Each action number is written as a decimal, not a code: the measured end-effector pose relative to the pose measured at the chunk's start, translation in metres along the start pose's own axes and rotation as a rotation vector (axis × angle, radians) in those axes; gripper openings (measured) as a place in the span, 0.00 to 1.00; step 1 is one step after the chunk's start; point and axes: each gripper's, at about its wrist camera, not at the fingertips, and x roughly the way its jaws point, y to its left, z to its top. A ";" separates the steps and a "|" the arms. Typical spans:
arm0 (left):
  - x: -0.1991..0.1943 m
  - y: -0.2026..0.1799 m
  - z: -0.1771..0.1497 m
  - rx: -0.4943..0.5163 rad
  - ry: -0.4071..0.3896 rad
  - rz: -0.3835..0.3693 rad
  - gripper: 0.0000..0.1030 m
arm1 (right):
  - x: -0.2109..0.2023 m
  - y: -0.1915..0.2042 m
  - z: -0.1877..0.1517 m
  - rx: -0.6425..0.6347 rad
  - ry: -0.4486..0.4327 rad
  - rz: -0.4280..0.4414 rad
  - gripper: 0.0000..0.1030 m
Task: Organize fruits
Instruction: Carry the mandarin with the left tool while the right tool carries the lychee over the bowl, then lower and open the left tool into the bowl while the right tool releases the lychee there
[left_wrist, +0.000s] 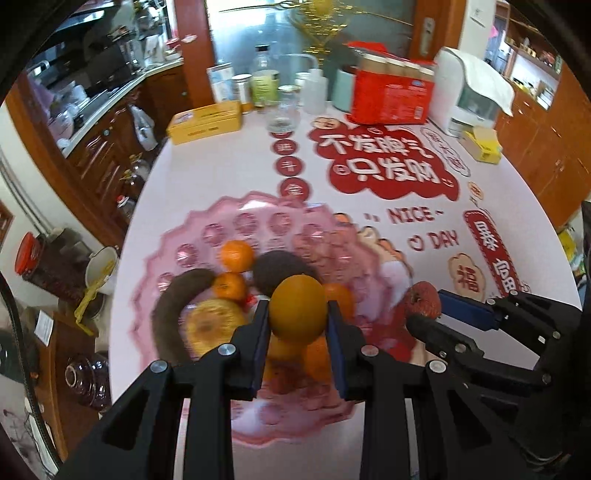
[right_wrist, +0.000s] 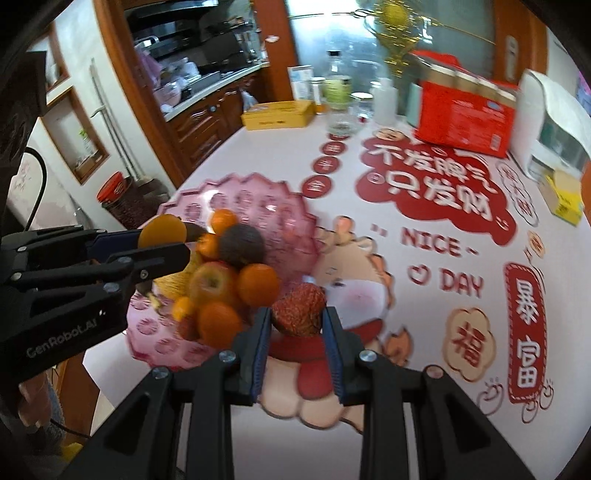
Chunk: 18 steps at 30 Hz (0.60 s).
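My left gripper (left_wrist: 298, 314) is shut on a yellow-orange round fruit (left_wrist: 297, 308), held above the pink scalloped fruit bowl (left_wrist: 236, 210). In the bowl lie several small oranges (left_wrist: 236, 254), dark brown fruits (left_wrist: 280, 269) and a yellowish fruit (left_wrist: 214, 326). My right gripper (right_wrist: 297, 317) is shut on a wrinkled red fruit (right_wrist: 299, 308), just right of the bowl (right_wrist: 258, 192) over the tablecloth. In the right wrist view the left gripper (right_wrist: 162, 236) shows with its fruit (right_wrist: 164, 230) over the bowl's left side. The right gripper (left_wrist: 424, 308) with its red fruit (left_wrist: 421, 299) appears in the left wrist view.
A pink tablecloth (left_wrist: 406, 218) with red prints covers the table. At the back stand a yellow box (left_wrist: 207, 122), bottles and jars (left_wrist: 264, 77), a red carton (left_wrist: 391, 96), a white appliance (left_wrist: 469, 92) and a small yellow box (left_wrist: 482, 144). Kitchen cabinets lie left.
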 end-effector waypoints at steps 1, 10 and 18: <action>0.000 0.006 -0.001 -0.006 0.000 0.004 0.27 | 0.002 0.007 0.003 -0.007 -0.001 0.003 0.28; 0.013 0.069 -0.002 -0.063 0.018 0.039 0.27 | 0.023 0.055 0.022 -0.028 -0.002 0.004 0.28; 0.034 0.090 -0.001 -0.059 0.059 0.024 0.27 | 0.043 0.068 0.036 -0.003 0.006 -0.026 0.28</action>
